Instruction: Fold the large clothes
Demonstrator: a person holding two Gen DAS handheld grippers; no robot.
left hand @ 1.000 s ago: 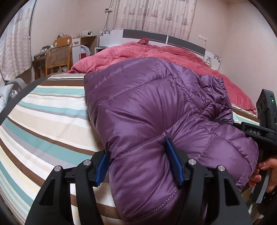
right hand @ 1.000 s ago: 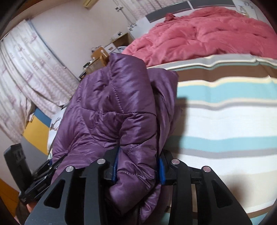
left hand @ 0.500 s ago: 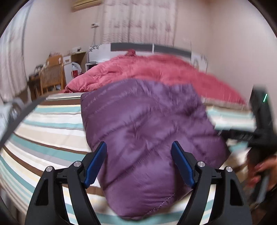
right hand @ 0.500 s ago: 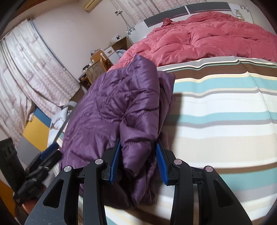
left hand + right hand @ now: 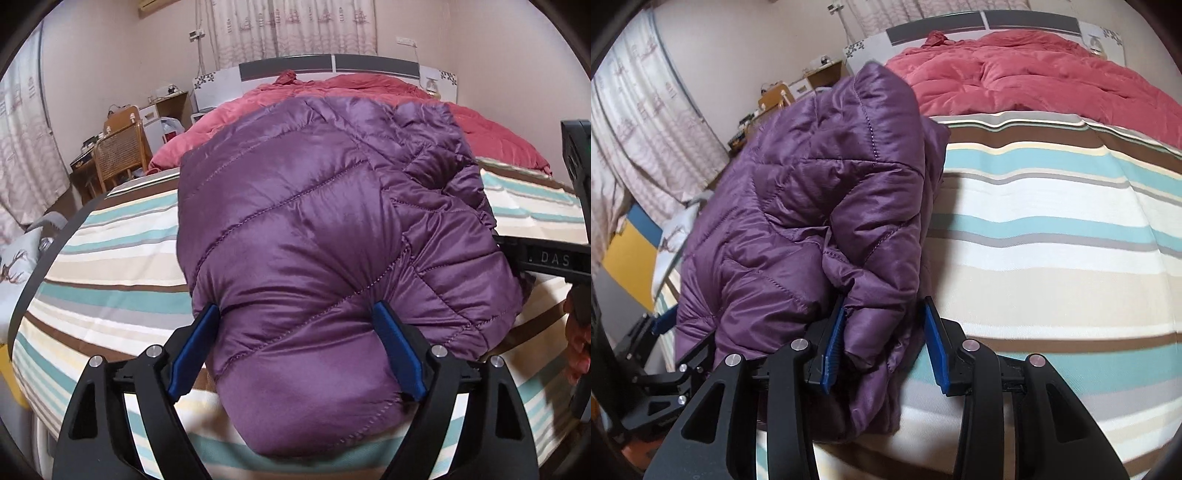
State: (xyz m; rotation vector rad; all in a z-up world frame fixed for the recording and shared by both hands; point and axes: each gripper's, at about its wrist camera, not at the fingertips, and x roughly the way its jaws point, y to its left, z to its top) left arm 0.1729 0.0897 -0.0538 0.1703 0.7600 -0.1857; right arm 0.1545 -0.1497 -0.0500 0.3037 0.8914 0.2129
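A purple quilted down jacket (image 5: 314, 221) lies folded in a thick bundle on the striped bed sheet (image 5: 110, 258). My left gripper (image 5: 295, 350) is open wide, its blue pads on either side of the bundle's near end. In the right wrist view the jacket (image 5: 820, 206) is at the left, and my right gripper (image 5: 884, 347) is open with the jacket's right edge between its pads, loosely. The right gripper also shows at the right edge of the left wrist view (image 5: 546, 258).
A rumpled red duvet (image 5: 369, 92) lies at the head of the bed by the headboard (image 5: 332, 68). A wicker chair (image 5: 118, 151) and desk stand at the left by curtains. The bed's near edge is just below the grippers.
The left gripper opened off the jacket, pulled back, then came in around its near end. The right gripper's jaws widened and loosened on the jacket edge. The bundle now rests on the sheet.
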